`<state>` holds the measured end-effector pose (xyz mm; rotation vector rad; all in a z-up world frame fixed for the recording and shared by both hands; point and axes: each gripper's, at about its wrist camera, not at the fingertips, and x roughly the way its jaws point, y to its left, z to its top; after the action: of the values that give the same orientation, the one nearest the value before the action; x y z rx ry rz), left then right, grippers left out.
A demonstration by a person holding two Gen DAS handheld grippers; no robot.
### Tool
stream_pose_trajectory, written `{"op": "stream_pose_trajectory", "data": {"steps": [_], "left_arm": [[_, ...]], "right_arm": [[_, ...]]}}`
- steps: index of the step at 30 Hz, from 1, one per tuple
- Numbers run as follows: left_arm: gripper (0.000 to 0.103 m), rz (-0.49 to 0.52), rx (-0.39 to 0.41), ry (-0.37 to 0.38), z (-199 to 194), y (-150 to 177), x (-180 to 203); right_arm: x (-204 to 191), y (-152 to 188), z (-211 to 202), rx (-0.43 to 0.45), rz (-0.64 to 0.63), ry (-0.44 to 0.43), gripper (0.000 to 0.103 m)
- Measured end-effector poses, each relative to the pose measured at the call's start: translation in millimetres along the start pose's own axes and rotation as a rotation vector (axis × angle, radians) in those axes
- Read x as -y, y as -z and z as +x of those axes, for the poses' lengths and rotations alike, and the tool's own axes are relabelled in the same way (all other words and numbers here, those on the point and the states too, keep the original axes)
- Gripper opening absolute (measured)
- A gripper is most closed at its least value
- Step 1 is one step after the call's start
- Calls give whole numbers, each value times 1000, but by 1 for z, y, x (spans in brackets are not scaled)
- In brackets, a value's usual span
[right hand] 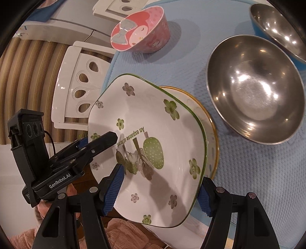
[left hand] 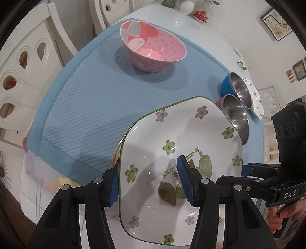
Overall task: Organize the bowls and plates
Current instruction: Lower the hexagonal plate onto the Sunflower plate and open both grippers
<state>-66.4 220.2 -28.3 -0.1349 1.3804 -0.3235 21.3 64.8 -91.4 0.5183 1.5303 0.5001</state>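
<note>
A white square plate with green flowers hangs tilted between both grippers. My left gripper is shut on its left rim, one finger under the edge and one on the inner face. My right gripper is shut on the opposite rim in the same way. Just beneath the plate lies a gold-rimmed plate, mostly hidden. A pink cartoon bowl stands farther off on the blue mat. A steel bowl and a blue-walled steel bowl sit beside the plates.
A small white flowered dish lies behind the steel bowls. White chairs stand along the table's edge. A vase and a red item sit at the table's far end. A hand grips the right gripper's handle.
</note>
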Motion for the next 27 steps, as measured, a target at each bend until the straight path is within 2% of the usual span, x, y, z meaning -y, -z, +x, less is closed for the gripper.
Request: {"op": "stream_pose_trajectory", "data": {"steps": [8, 27], "left_arm": [[51, 2, -57, 15, 18, -1, -10], [51, 100, -145, 40, 40, -10, -2]], "right_arm": [[-2, -6, 10, -9, 40, 20, 69], [3, -10, 24, -17, 158, 83, 69]]}}
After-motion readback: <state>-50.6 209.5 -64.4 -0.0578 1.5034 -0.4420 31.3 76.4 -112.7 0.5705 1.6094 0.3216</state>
